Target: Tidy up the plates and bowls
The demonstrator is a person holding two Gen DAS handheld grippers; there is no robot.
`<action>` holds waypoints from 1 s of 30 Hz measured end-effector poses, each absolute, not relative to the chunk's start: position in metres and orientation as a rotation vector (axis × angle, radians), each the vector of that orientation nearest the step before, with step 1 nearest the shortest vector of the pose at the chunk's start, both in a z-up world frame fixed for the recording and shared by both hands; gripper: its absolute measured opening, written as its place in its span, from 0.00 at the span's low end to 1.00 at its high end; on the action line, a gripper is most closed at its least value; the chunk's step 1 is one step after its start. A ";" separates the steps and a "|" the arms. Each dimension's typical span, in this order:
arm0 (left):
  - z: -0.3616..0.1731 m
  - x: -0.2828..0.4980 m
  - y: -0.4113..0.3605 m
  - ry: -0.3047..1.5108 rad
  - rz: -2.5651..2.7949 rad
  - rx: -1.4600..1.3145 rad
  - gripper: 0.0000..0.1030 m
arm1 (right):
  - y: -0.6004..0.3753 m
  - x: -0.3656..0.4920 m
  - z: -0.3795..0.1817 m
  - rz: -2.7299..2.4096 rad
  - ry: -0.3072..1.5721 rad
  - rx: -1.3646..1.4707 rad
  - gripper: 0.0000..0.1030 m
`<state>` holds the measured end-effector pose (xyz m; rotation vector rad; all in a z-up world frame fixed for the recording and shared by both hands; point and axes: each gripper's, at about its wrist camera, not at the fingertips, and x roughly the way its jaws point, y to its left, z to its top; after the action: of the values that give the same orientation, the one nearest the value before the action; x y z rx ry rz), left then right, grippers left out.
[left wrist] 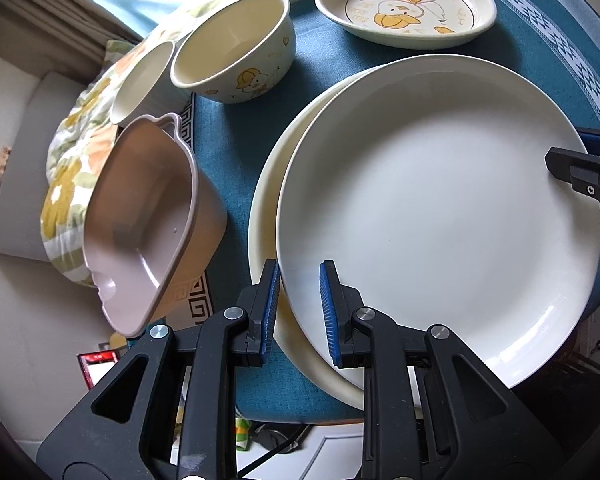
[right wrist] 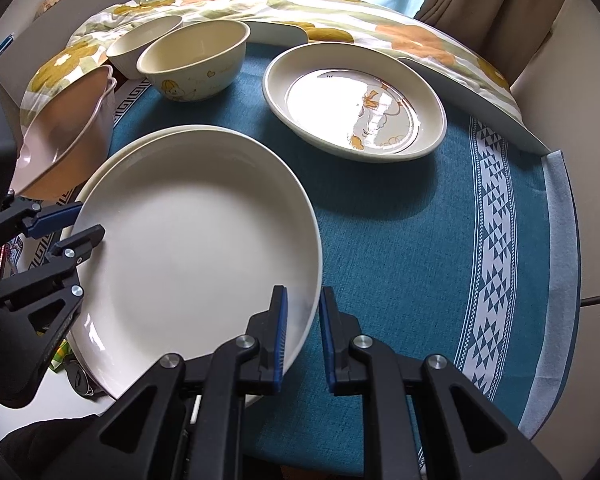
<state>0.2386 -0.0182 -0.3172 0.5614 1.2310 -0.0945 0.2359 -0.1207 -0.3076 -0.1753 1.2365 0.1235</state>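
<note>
Both grippers, left (left wrist: pixel 299 308) and right (right wrist: pixel 303 334), jaws narrowly parted, straddle opposite rims of the white plate (left wrist: pixel 440 216), stacked on a cream plate (left wrist: pixel 266 216).

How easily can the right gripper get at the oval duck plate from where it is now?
Probably yes. The right gripper is open astride the rim of the top white plate, not clamped. Between it and the oval duck plate lies only bare blue tablecloth; no dish blocks that path.
</note>
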 end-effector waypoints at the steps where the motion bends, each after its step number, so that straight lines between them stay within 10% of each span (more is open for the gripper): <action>1: -0.318 0.239 -0.018 1.230 -0.091 0.569 0.18 | -0.121 0.236 -0.308 0.123 1.237 -0.175 0.14; 24: -0.268 0.238 -0.016 1.149 -0.077 0.485 0.22 | -0.138 0.237 -0.286 0.157 1.193 -0.039 0.14; 25: -0.253 0.239 -0.015 1.108 -0.096 0.445 0.28 | -0.145 0.237 -0.278 0.176 1.169 0.016 0.14; 28: -0.209 0.242 -0.005 0.976 -0.166 0.282 0.97 | -0.162 0.237 -0.251 0.156 1.080 0.088 0.20; 30: -0.184 0.244 0.000 0.883 -0.194 0.211 1.00 | -0.172 0.235 -0.231 0.146 0.979 0.119 0.74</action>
<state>0.2438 0.0003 -0.1842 0.2114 0.8833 -0.1941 0.2350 -0.1718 -0.2309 0.1190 0.9795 0.1463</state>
